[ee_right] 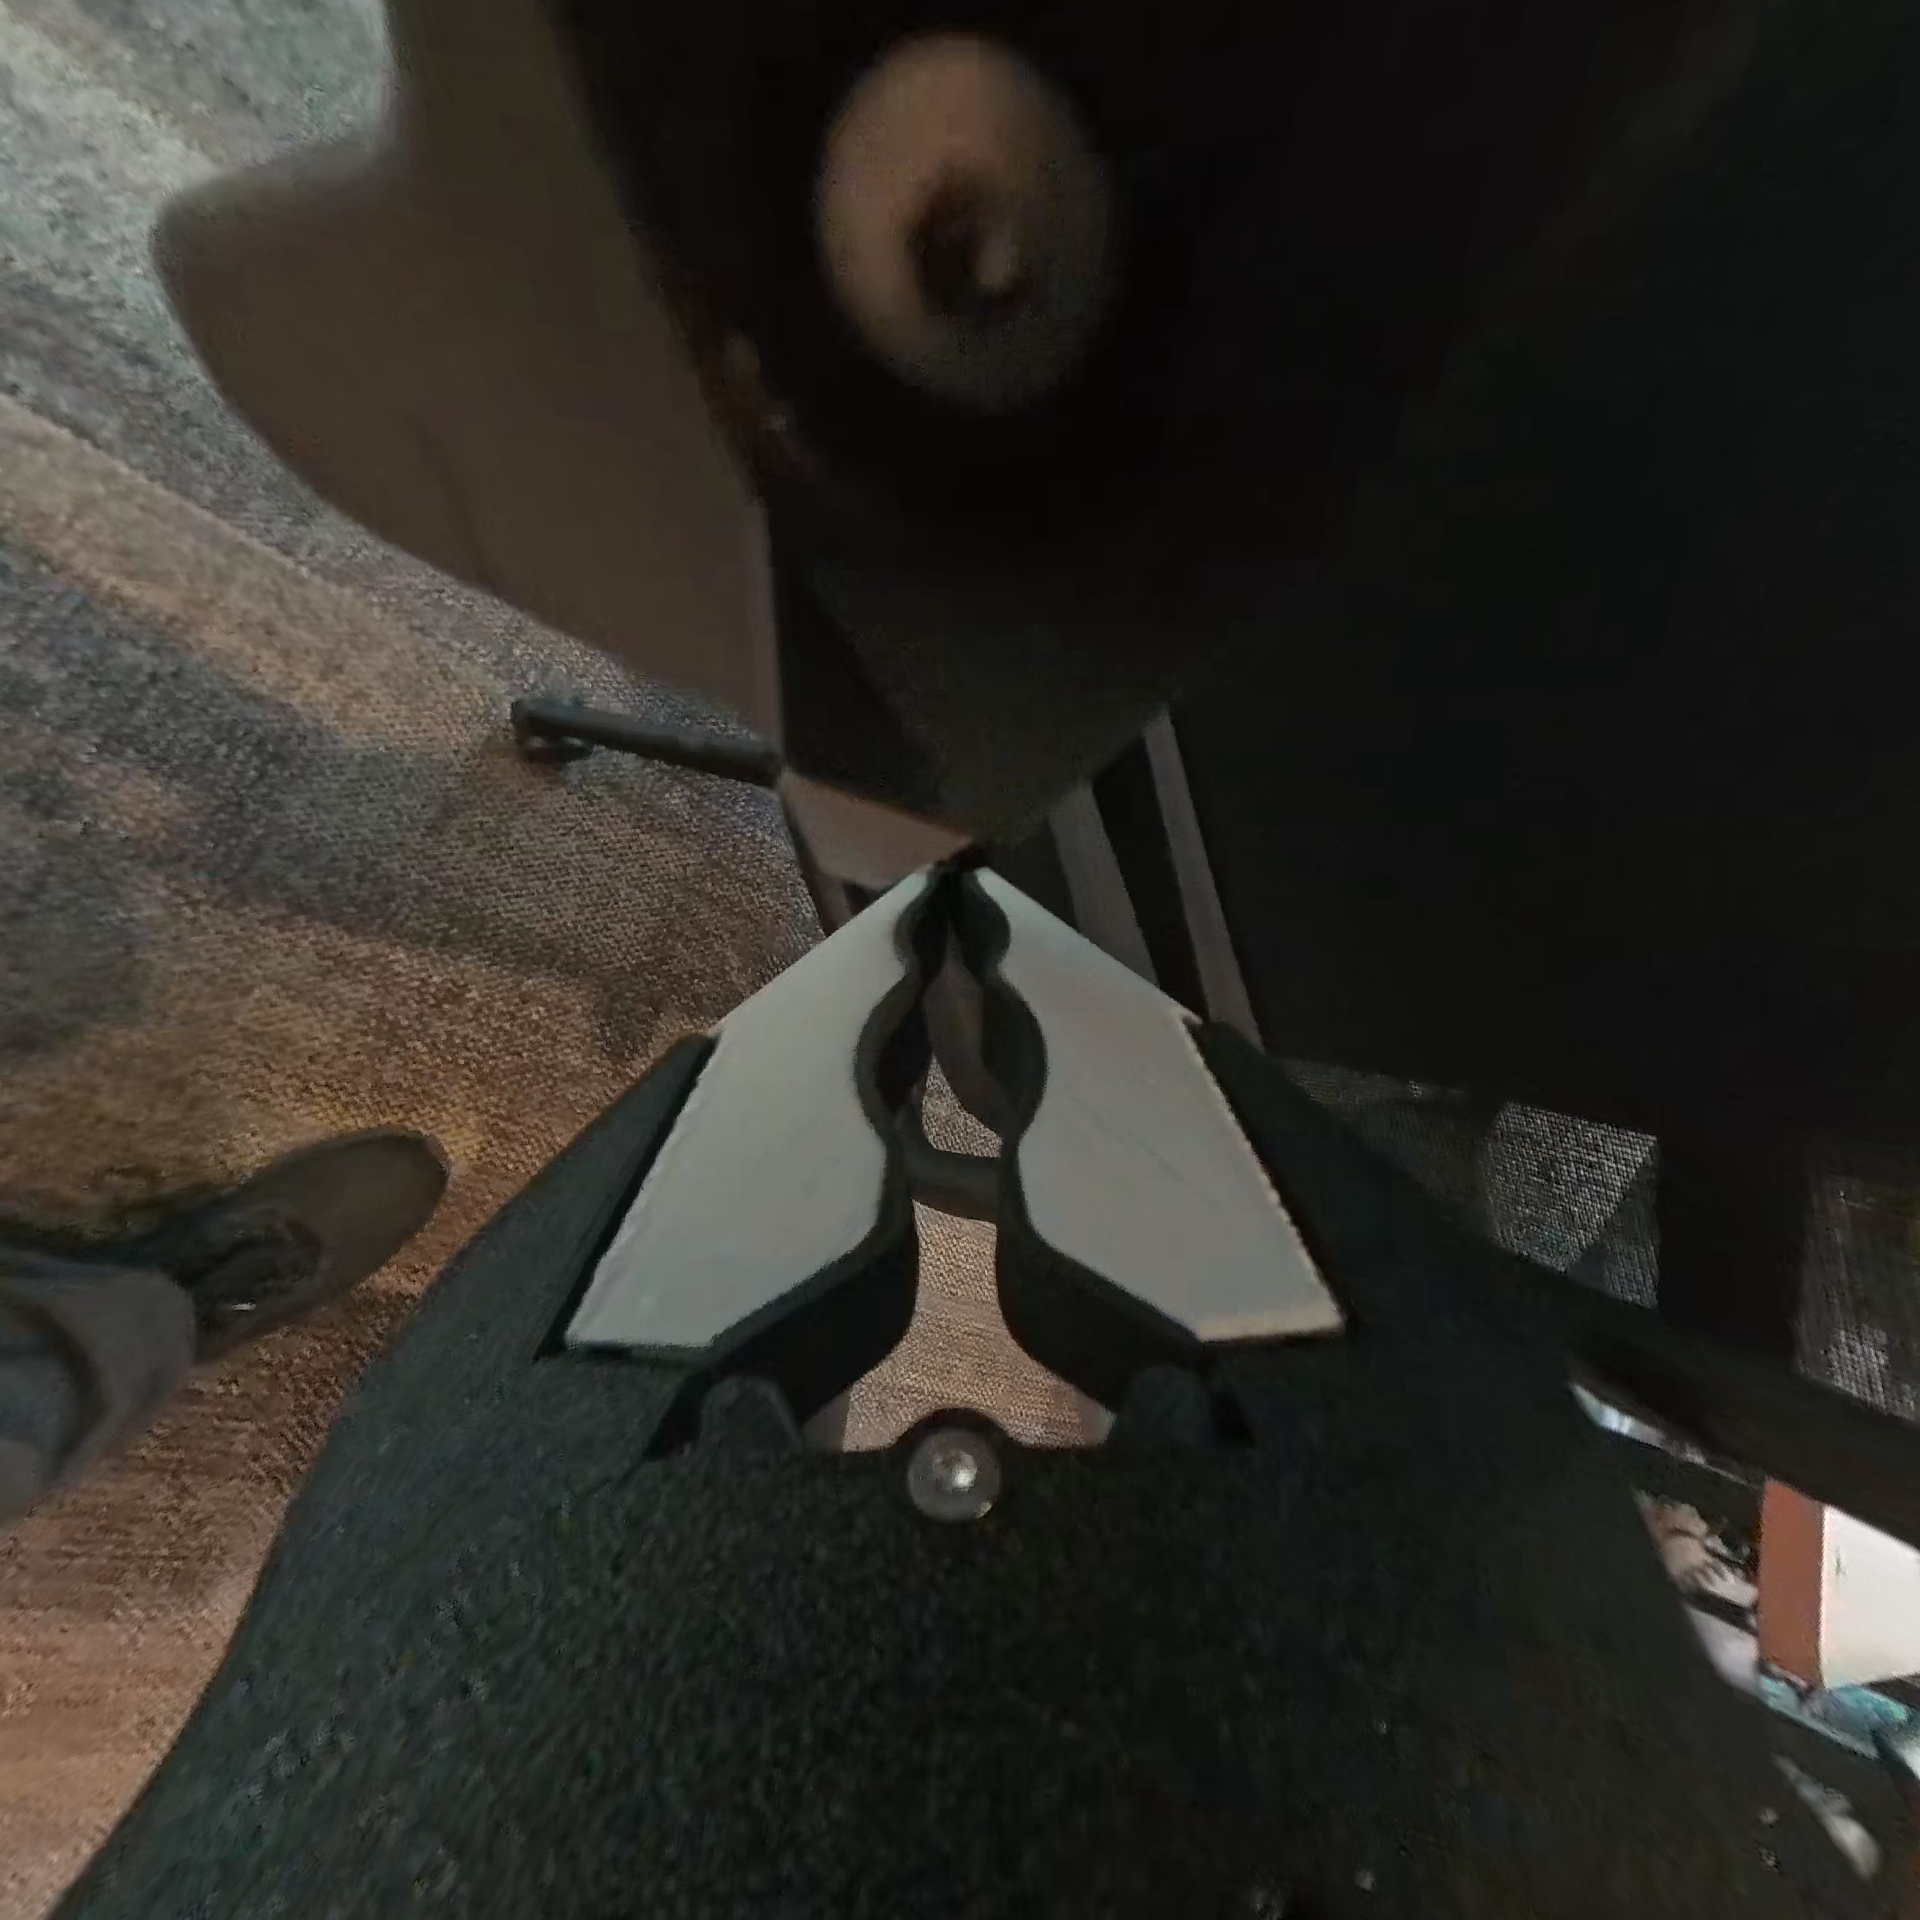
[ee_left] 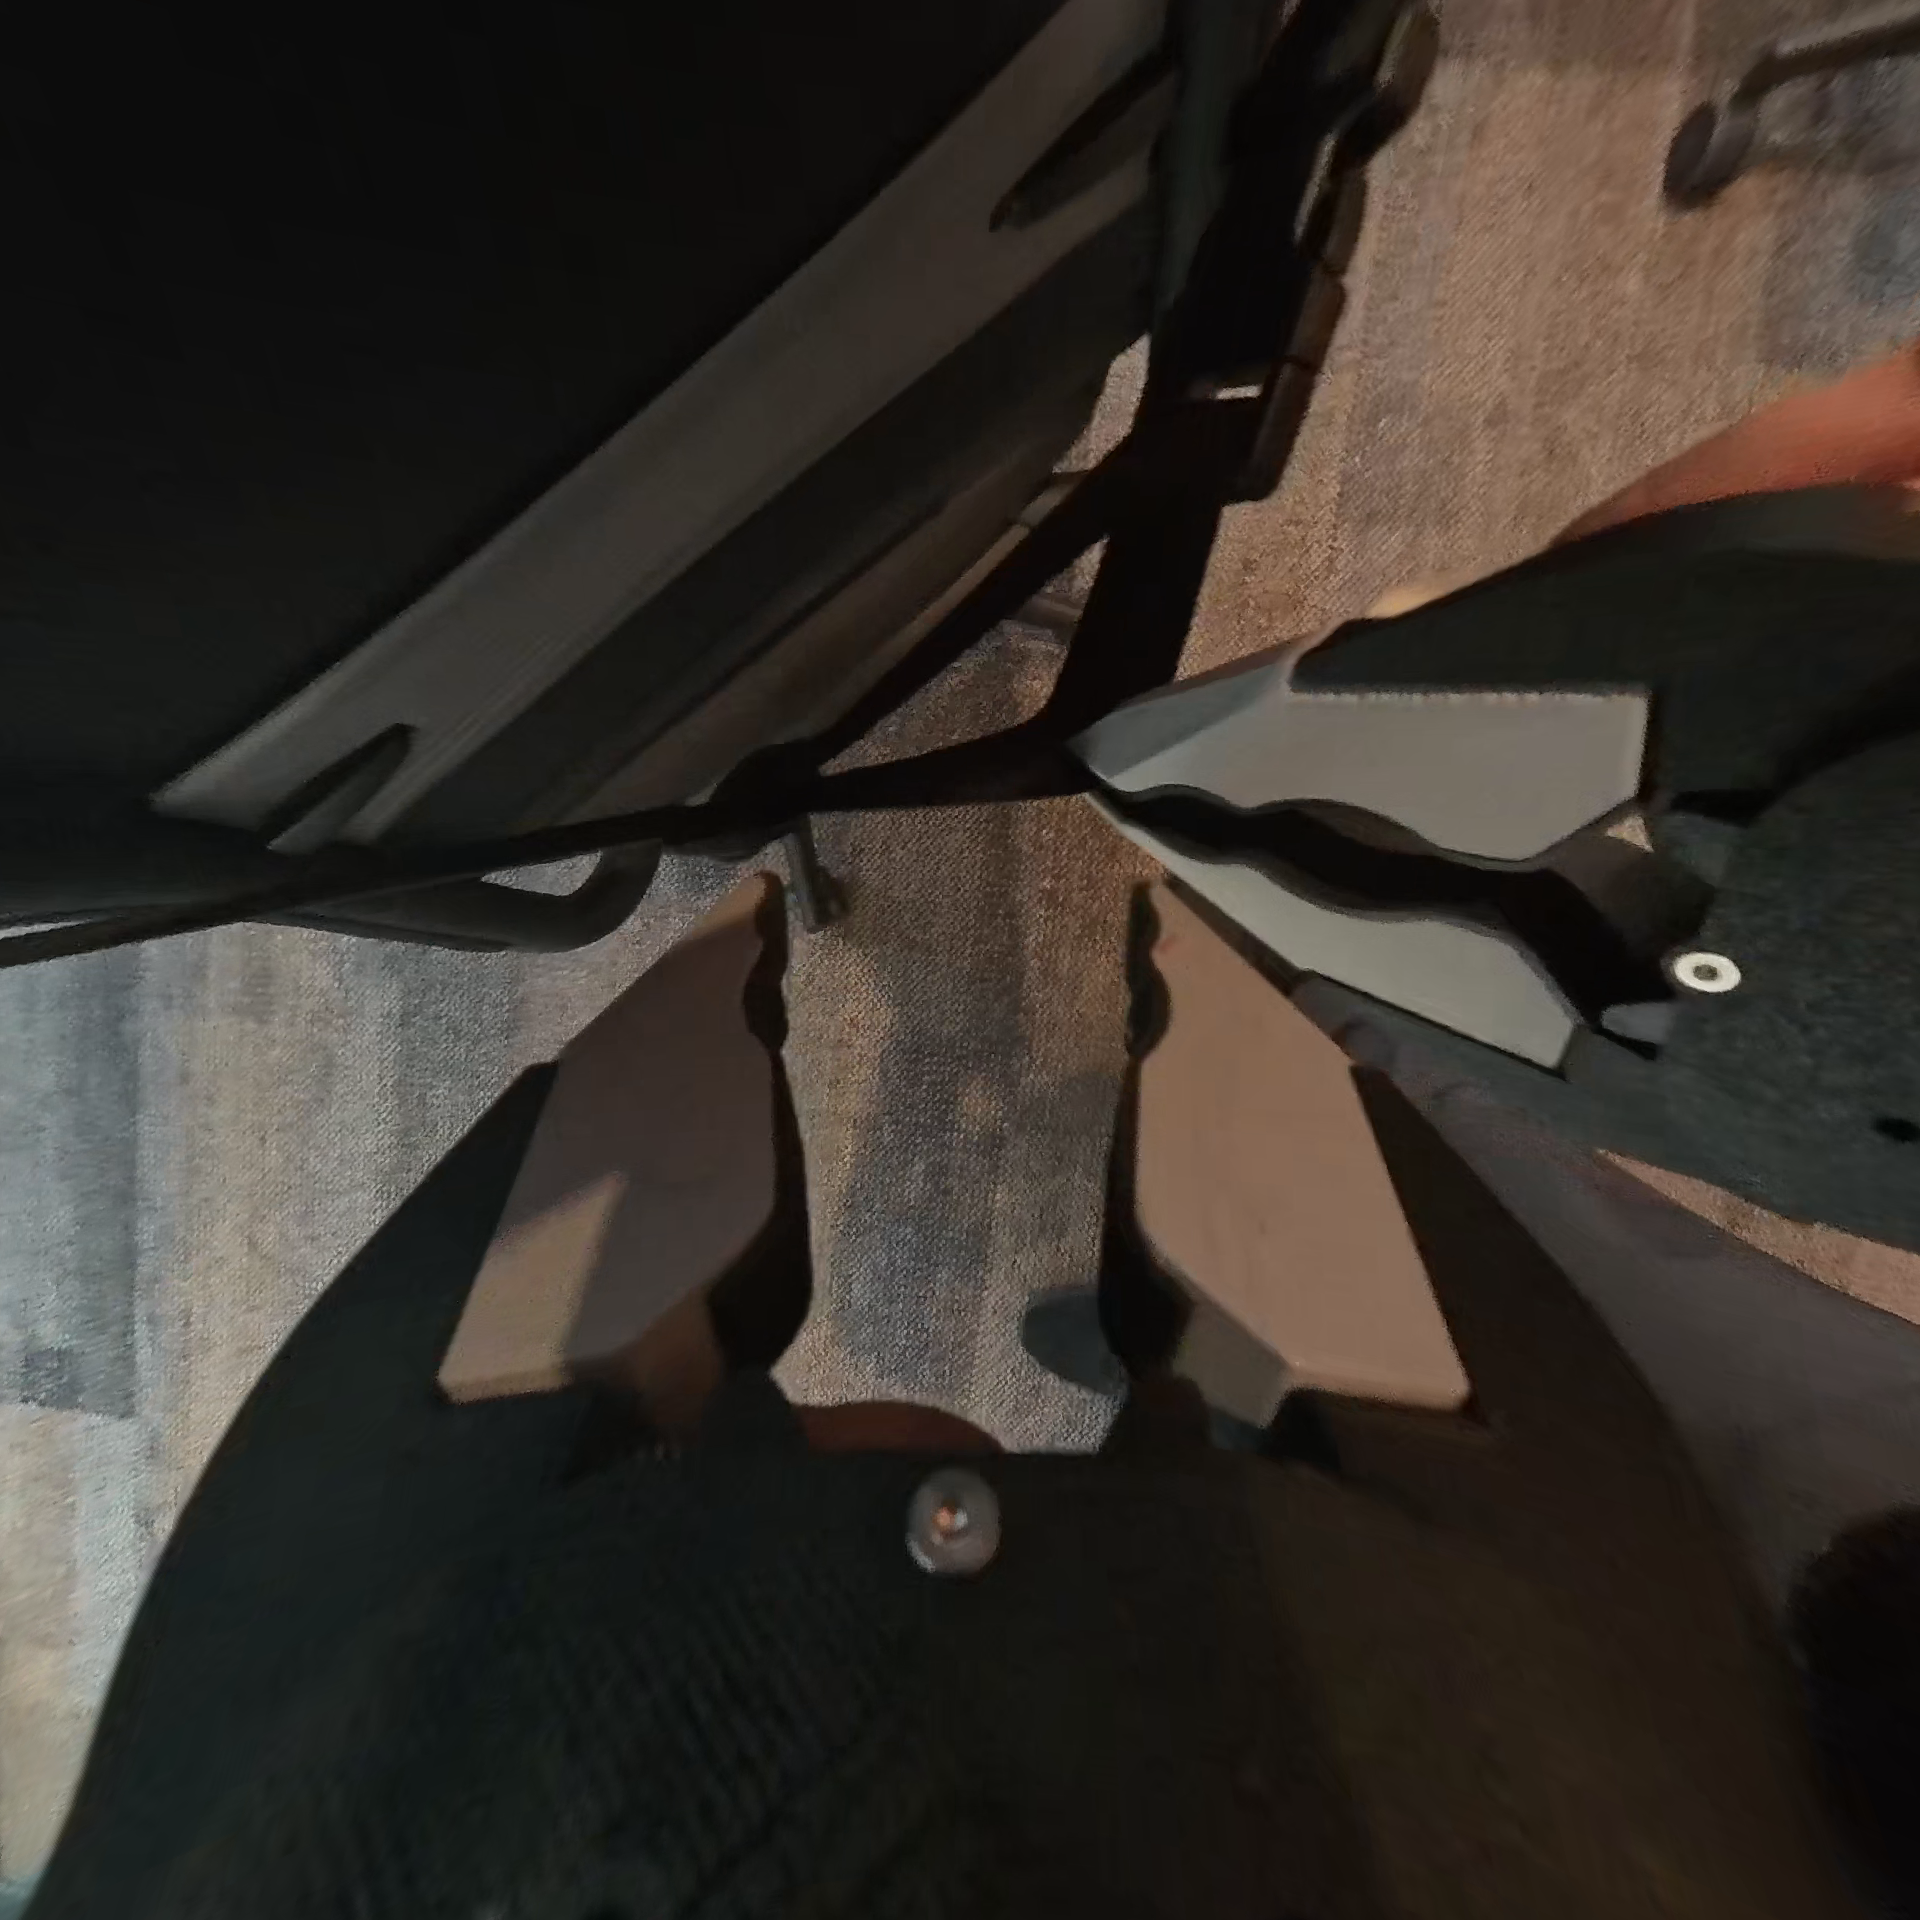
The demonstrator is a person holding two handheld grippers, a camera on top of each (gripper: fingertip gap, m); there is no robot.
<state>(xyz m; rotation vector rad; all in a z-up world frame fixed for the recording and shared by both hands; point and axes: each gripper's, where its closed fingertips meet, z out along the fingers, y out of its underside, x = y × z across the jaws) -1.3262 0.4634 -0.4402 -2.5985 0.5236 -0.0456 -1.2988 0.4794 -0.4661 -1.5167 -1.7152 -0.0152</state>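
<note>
Left gripper (ee_left: 951, 914): jaws set wide apart, nothing between the two tan fingers (ee_left: 665, 1122) but grey-brown carpet (ee_left: 935, 1122); it holds nothing. Right gripper (ee_right: 951, 883): jaws brought together at the tips, with only narrow wavy gaps along the two pale pads (ee_right: 769, 1164); in the left wrist view it enters from 3 o'clock and pinches one black strap (ee_left: 935, 774), which runs toward 9 o'clock. A second black strap (ee_left: 1153, 561) rises from the same pinch point toward 12 o'clock, ending at a black buckle (ee_left: 1309, 312). One grey slotted panel (ee_left: 644, 540) lies diagonally at 11 o'clock, beneath a large dark mass. In the right wrist view, one shoe (ee_right: 312, 1216) stands on the carpet at 9 o'clock, one small black clip (ee_right: 644, 738) lies at 11 o'clock, and dark fabric (ee_right: 1455, 520) fills 1 to 3 o'clock.
</note>
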